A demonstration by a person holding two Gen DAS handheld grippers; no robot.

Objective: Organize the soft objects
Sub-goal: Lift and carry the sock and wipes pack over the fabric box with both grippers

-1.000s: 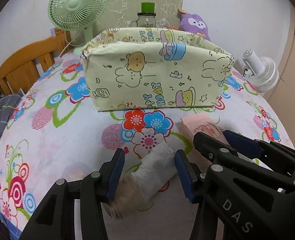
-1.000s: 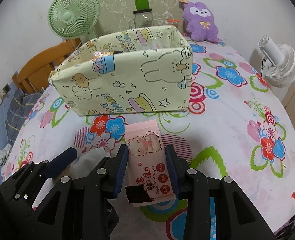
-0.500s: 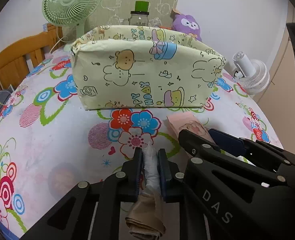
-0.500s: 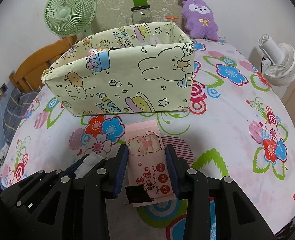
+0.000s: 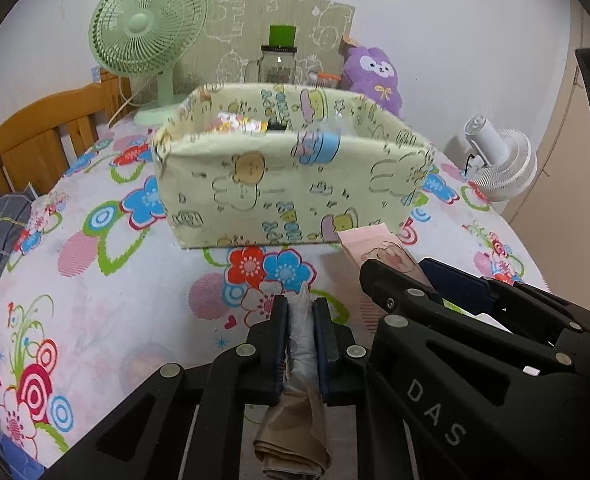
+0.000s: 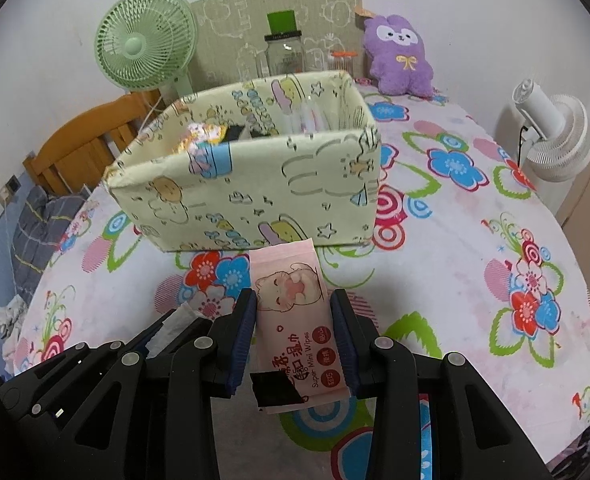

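A pale yellow fabric storage box (image 5: 291,196) with cartoon prints stands on the floral tablecloth; it also shows in the right wrist view (image 6: 255,196), with several items inside. My left gripper (image 5: 299,312) is shut on a clear-wrapped beige soft packet (image 5: 303,344), held above the table. My right gripper (image 6: 293,308) is shut on a pink wet wipes pack (image 6: 295,320) with a cat print, lifted in front of the box. The pack also shows in the left wrist view (image 5: 383,248).
A green fan (image 6: 147,40), a glass jar with green lid (image 6: 285,52) and a purple plush (image 6: 401,56) stand behind the box. A white fan (image 6: 555,136) is at the right edge. A wooden chair (image 5: 35,140) is at the left.
My left gripper closed on the soft packet and lifted it. My right gripper, holding the wipes pack, rose too; the box interior now shows.
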